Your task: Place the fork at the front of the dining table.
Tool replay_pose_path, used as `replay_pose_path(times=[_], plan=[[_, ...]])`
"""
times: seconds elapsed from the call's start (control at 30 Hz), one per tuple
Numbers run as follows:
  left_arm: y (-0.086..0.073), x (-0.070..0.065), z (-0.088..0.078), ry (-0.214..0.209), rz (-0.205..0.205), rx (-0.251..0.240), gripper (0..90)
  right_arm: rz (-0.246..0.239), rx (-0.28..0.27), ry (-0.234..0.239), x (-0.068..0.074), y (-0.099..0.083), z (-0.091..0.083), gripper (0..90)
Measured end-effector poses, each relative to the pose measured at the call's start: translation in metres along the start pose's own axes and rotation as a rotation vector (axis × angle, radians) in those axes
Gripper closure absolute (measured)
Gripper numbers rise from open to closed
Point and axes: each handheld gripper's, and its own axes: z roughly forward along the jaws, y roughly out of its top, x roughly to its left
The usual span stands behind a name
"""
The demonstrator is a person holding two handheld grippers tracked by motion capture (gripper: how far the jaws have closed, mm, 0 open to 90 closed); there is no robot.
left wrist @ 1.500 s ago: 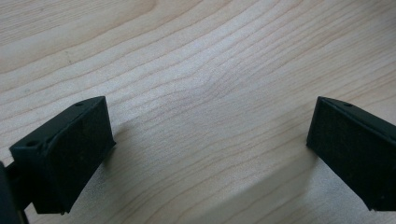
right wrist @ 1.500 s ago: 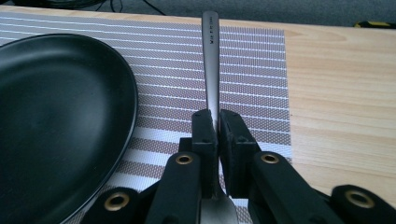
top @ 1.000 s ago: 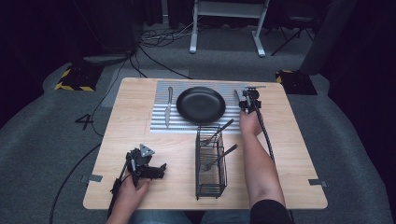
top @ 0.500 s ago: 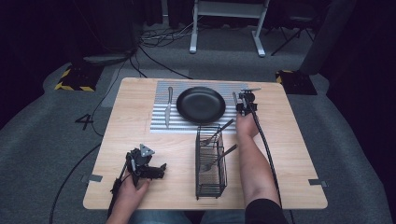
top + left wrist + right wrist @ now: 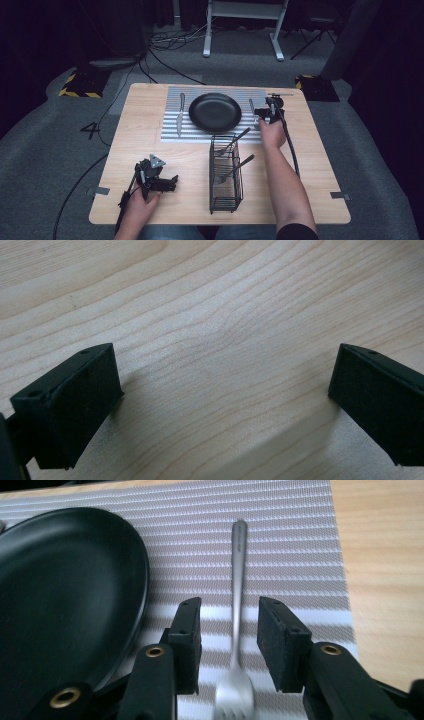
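A place setting took shape on the wooden surface (image 5: pixel 150 135) as the right gripper (image 5: pixel 230 645) let go of a fork (image 5: pixel 237 605) on the striped placemat (image 5: pixel 290 545), just right of the black plate (image 5: pixel 60 595). Its fingers (image 5: pixel 186 635) had just been opening and stood about half apart, the fork's handle lying between them untouched by either pad. The left gripper (image 5: pixel 155 176) sat on the surface near the person's side, its fingers (image 5: pixel 70 400) spread wide with only bare wood between them. A knife (image 5: pixel 180 114) lay on the mat left of the plate, and a wire caddy (image 5: pixel 225 172) nearby held more cutlery. The step in hand appeared to be the release; the next move likely called for lifting the gripper straight clear of the fork without nudging it, then reaching towards the caddy.
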Motion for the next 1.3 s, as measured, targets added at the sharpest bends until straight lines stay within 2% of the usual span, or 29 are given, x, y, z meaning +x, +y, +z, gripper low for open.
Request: replay_pose_path(times=[0.2, 0.23, 0.27, 0.33, 0.4, 0.47, 0.6, 0.8, 0.83, 0.87, 0.97, 1.0, 1.1, 1.13, 1.2, 1.23, 1.27, 1.3], plan=[[0.000, 0.000, 0.000, 0.000, 0.000, 0.001, 0.4, -0.022, 0.037, 0.003, -0.014, -0.018, -0.016, 64.4], [0.000, 0.000, 0.000, 0.000, 0.000, 0.001, 0.4, -0.042, 0.055, -0.013, -0.018, -0.027, -0.020, 64.6], [0.000, 0.000, 0.000, 0.000, 0.000, 0.001, 0.4, -0.042, 0.055, -0.013, -0.018, -0.027, -0.020, 64.6], [0.000, 0.000, 0.000, 0.000, 0.001, 0.001, 0.4, -0.065, 0.086, -0.040, -0.023, -0.039, -0.021, 64.7], [0.000, 0.000, 0.000, 0.000, 0.000, 0.001, 0.4, -0.058, 0.120, -0.036, -0.025, -0.046, -0.018, 64.7], [0.000, 0.000, 0.000, 0.000, 0.001, 0.001, 0.4, -0.050, 0.115, -0.011, -0.025, -0.051, -0.017, 64.7], [0.000, 0.000, 0.000, 0.000, 0.001, 0.001, 0.4, -0.063, 0.117, 0.008, -0.020, -0.053, -0.015, 64.6], [0.000, 0.000, 0.000, 0.000, 0.001, 0.001, 0.4, -0.067, 0.116, 0.001, -0.020, -0.053, -0.020, 64.3], [0.000, 0.000, 0.000, 0.000, 0.000, 0.001, 0.4, -0.081, 0.092, 0.010, -0.021, -0.052, -0.029, 63.4], [0.000, 0.000, 0.000, 0.000, 0.001, 0.001, 0.4, -0.081, 0.092, 0.010, -0.021, -0.052, -0.029, 63.4], [0.000, 0.000, 0.000, 0.000, 0.000, 0.001, 0.4, -0.107, 0.063, 0.029, -0.020, -0.050, -0.051, 58.5], [0.000, 0.000, 0.000, 0.000, 0.000, 0.001, 0.4, -0.145, 0.025, 0.053, -0.019, -0.050, -0.069, 55.0], [0.000, 0.000, 0.000, 0.000, 0.001, 0.001, 0.4, -0.218, -0.012, 0.094, -0.018, -0.053, -0.095, 48.0], [0.000, 0.000, 0.000, -0.001, 0.000, 0.001, 0.4, -0.249, -0.018, 0.109, -0.017, -0.055, -0.102, 47.0], [0.000, 0.000, 0.000, 0.000, 0.001, 0.001, 0.4, -0.300, 0.005, 0.122, -0.016, -0.059, -0.118, 47.2], [0.000, 0.000, 0.000, 0.000, 0.001, 0.001, 0.4, -0.300, 0.005, 0.122, -0.016, -0.059, -0.118, 47.2], [0.000, 0.000, 0.000, -0.001, 0.001, 0.000, 0.4, -0.333, -0.018, 0.153, -0.018, -0.067, -0.135, 46.2], [0.000, 0.000, 0.000, -0.001, 0.001, 0.000, 0.4, -0.333, -0.018, 0.153, -0.018, -0.067, -0.135, 46.2]])
